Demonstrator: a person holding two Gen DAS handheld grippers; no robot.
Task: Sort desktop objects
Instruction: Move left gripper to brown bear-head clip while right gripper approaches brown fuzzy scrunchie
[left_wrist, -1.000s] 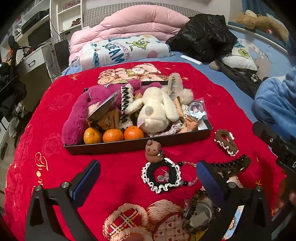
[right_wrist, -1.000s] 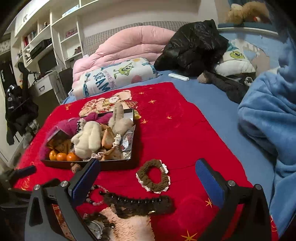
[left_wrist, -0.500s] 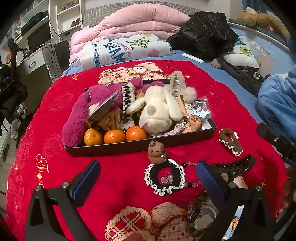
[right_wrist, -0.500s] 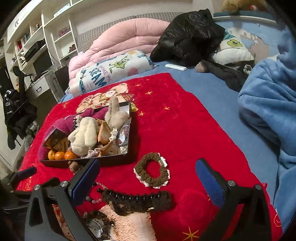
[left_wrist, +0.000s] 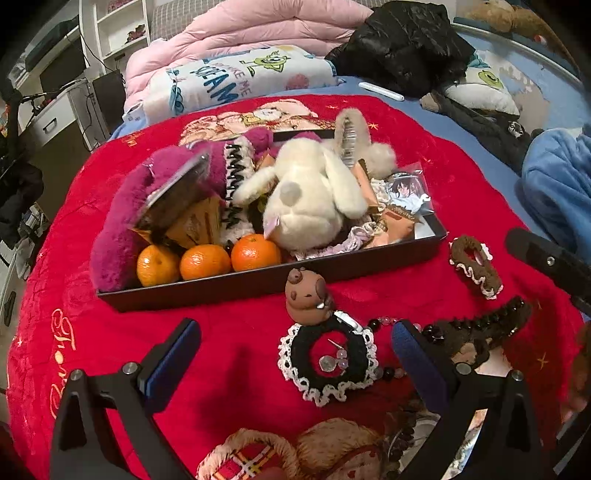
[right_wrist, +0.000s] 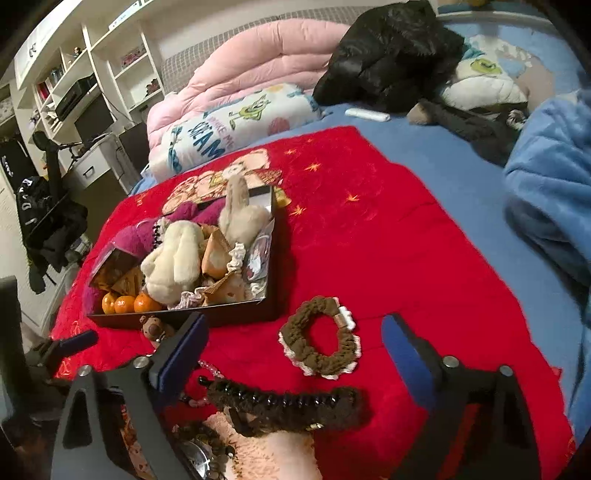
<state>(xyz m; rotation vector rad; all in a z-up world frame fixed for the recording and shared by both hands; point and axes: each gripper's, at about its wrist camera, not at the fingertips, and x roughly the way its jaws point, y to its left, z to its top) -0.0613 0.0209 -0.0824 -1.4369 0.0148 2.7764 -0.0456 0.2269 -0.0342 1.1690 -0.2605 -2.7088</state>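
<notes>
**Op:** Fingers first: my left gripper (left_wrist: 295, 354) stands wide, nothing between the pads, hovering over the black lace scrunchie (left_wrist: 328, 363) on the red blanket (left_wrist: 229, 332). My right gripper (right_wrist: 291, 347) has its jaws closing but not yet narrow; the brown scrunchie (right_wrist: 321, 341) lies between them and no pad touches it.

**Rev:** Where's the stuff going?

**Op:** Black tray (left_wrist: 258, 282), I'd judge. It's already heaped: white plush rabbit (left_wrist: 306, 199), magenta plush (left_wrist: 122, 218), three oranges (left_wrist: 207, 260) along the near edge. Loose on the blanket: both scrunchies, a small brown figurine (left_wrist: 306, 295) touching the black one, a dark hair claw (right_wrist: 284, 404), a bead bracelet partly hidden behind my finger.

**Rev:** Risks?

**Op:** Right side: scrunchie is soft and flat on a soft bed. If the fingers close too high they pinch air; too low, they bunch the blanket in with it. The claw sits just beside it, so a skewed approach could drag it along.

**Rev:** Left?

**Op:** The figurine leans on the scrunchie's rim, so lifting one likely topples the other. Beads look tangled under the lace; can't tell if they're attached. Also the tray's overfull, so anything dropped on the heap could roll off.
</notes>
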